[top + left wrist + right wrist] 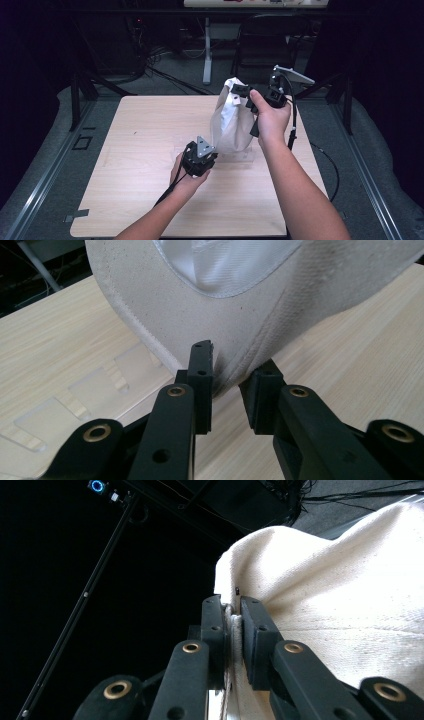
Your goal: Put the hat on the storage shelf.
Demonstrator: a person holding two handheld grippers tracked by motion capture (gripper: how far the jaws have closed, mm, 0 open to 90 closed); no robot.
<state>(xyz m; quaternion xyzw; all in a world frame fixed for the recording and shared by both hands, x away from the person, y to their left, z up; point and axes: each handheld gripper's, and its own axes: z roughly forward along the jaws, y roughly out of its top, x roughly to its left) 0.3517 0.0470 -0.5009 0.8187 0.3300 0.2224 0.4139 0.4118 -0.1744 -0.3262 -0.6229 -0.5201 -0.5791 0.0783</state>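
A cream cloth bag (230,117) hangs upright over the back right of the wooden table (140,150). My right gripper (239,92) is shut on the bag's top edge and holds it up. In the right gripper view the two jaws pinch a seam of the cloth bag (350,595) at the right gripper (234,607). Low beside the bag's bottom, my left gripper (214,151) points at it. In the left gripper view the bag's lower corner (200,305) runs down between the jaws of the left gripper (230,377), which press it from both sides. A shiny white lining (225,265) shows inside.
A clear plastic sheet with cut-out tabs (75,400) lies flat on the table under the bag, and is faintly visible as the clear plastic sheet (237,157). A dark chair (265,45) and a table leg (207,50) stand behind the table. Grey floor rails (45,165) run along both sides.
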